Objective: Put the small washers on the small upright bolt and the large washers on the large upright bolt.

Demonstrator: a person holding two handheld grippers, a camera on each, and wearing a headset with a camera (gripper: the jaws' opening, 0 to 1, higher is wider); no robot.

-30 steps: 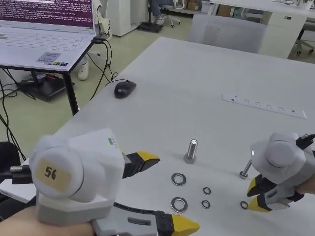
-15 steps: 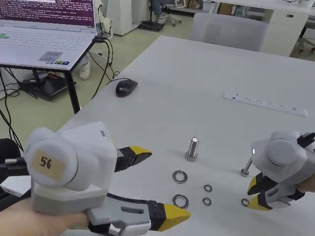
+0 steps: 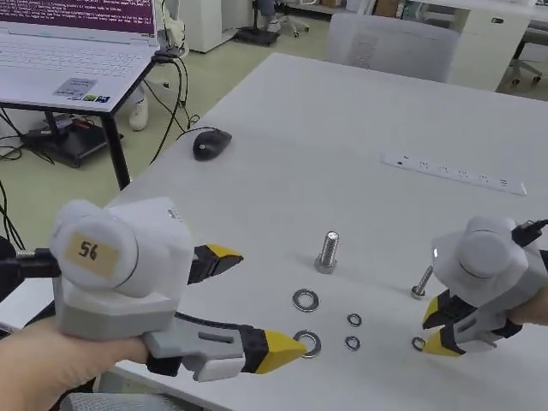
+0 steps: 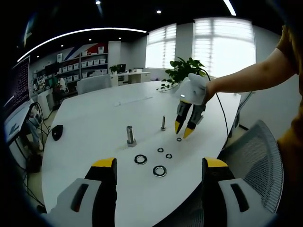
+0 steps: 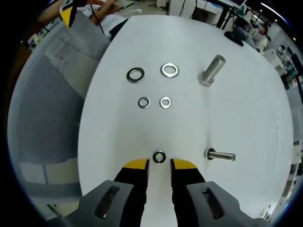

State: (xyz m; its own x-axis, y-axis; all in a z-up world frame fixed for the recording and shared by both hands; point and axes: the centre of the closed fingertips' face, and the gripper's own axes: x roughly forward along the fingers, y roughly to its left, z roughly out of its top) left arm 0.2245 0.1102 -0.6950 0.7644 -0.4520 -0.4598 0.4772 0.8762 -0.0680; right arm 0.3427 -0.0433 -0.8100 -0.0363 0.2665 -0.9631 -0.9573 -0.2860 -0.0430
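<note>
My right gripper hovers with fingers slightly apart and empty, lined up on a small washer near the small bolt, ready for a short carry. Left gripper waits farther off, fingers wide, empty.

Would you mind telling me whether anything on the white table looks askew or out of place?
Nothing stands out. The large silver bolt and small silver bolt stand upright, and the five steel washers lie flat, apart, on the white table.
</note>
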